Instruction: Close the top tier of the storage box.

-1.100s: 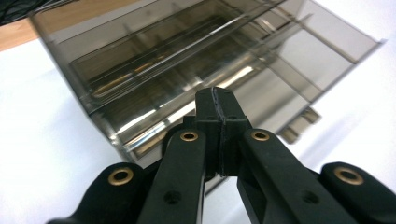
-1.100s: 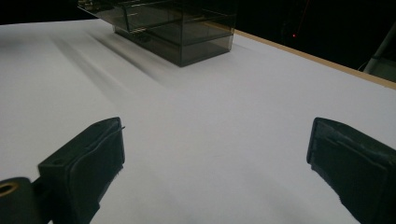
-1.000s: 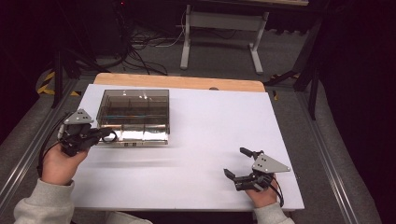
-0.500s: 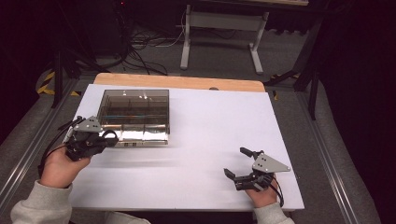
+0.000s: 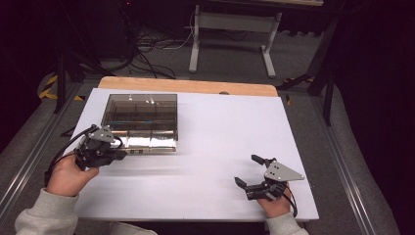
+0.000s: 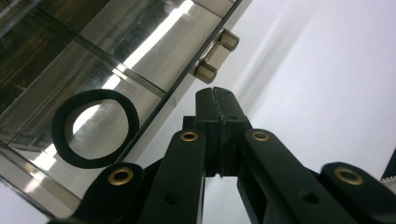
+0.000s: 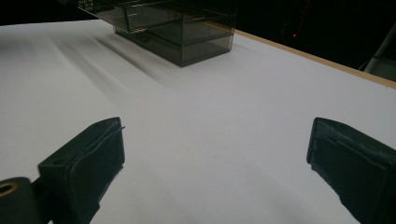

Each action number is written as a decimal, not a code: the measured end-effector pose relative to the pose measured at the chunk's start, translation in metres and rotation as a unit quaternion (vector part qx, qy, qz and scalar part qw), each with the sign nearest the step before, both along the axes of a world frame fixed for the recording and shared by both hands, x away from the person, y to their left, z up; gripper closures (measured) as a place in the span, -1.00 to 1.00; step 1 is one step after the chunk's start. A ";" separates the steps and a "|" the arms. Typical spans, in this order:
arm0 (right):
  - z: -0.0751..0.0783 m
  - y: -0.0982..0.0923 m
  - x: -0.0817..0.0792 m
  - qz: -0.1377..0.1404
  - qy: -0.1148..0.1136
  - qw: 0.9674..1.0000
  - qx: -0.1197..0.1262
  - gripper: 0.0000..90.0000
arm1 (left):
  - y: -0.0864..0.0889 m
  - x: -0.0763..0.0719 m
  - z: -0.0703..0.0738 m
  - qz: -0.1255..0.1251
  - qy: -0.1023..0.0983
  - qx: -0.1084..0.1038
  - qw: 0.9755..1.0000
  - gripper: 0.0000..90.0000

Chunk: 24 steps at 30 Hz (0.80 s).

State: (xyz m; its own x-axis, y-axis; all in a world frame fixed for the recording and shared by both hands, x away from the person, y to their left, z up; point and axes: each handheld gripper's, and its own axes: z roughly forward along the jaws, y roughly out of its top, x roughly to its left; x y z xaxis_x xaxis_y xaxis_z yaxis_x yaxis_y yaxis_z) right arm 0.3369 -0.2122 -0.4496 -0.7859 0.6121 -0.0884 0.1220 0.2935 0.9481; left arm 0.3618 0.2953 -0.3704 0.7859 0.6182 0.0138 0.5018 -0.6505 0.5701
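Your left gripper (image 5: 120, 152) sits at the near left corner of the clear box (image 5: 142, 115), tips pointing toward the box's front edge. In the left gripper view its jaws are pressed flat together with nothing between them, the closed tip (image 6: 217, 100) just short of the box's front wall and right below the small latch (image 6: 215, 57) on that wall. Whether the tip touches the box, you cannot tell. Your left hand (image 5: 68, 174) holds the gripper from behind, its grey sleeve (image 5: 36, 218) coming in at the near left.

The box itself stands toward the far left of the white table (image 5: 210, 147), its smoky transparent lid down and its inside split into compartments by thin dividers. Through the lid, in the left gripper view, a black ring (image 6: 95, 128) lies in one compartment near the front wall, left of the latch.

To the right of the box and well apart from it, your right gripper (image 5: 248, 171) rests low over the near right part of the table. Its jaws are spread wide, holding nothing, and in the right gripper view bare white surface lies between the two pads (image 7: 88, 158), with the box far ahead at the upper left.
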 end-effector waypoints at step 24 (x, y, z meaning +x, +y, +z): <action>0.000 0.000 0.000 -0.001 -0.001 1.000 -0.002 -0.90 | -0.008 0.007 -0.011 0.015 -0.011 0.034 0.999 0.99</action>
